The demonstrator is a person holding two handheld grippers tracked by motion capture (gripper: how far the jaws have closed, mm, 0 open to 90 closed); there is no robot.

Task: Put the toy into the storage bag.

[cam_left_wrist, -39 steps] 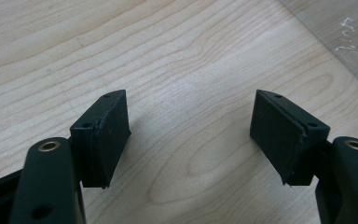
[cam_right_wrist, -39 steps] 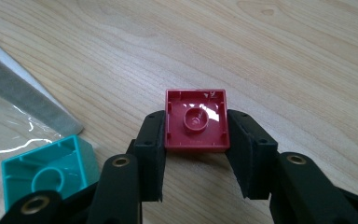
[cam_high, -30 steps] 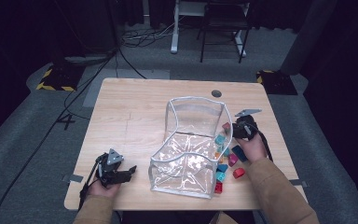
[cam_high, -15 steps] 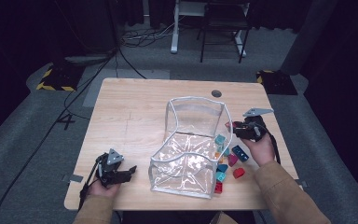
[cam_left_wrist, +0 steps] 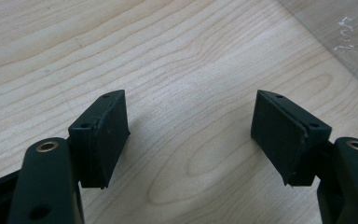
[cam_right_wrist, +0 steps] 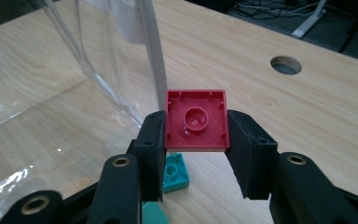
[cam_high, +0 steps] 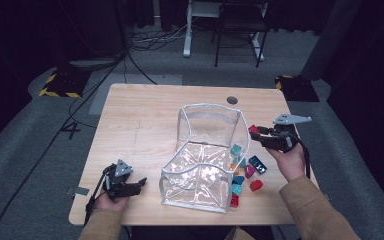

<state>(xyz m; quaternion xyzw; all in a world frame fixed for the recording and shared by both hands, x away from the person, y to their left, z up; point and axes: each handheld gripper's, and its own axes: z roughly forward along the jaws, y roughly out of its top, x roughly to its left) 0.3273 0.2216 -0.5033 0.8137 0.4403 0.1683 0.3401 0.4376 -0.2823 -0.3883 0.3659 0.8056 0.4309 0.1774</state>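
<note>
The right gripper [cam_right_wrist: 196,140] is squeezing a square red plastic block [cam_right_wrist: 196,120], up above the wooden bench [cam_high: 145,125]. The clear plastic bag [cam_high: 205,155] with its open top sits just to its left, so the block must go that way. The left gripper [cam_left_wrist: 189,135] is open, holds nothing and is farther from the bag.

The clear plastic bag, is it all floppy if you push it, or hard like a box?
Probably floppy: the clear plastic bag has wrinkled, sagging walls, and only its pale edging seems to hold it open. It looks light, so a push would likely slide or crumple it on the table rather than tip it.
</note>
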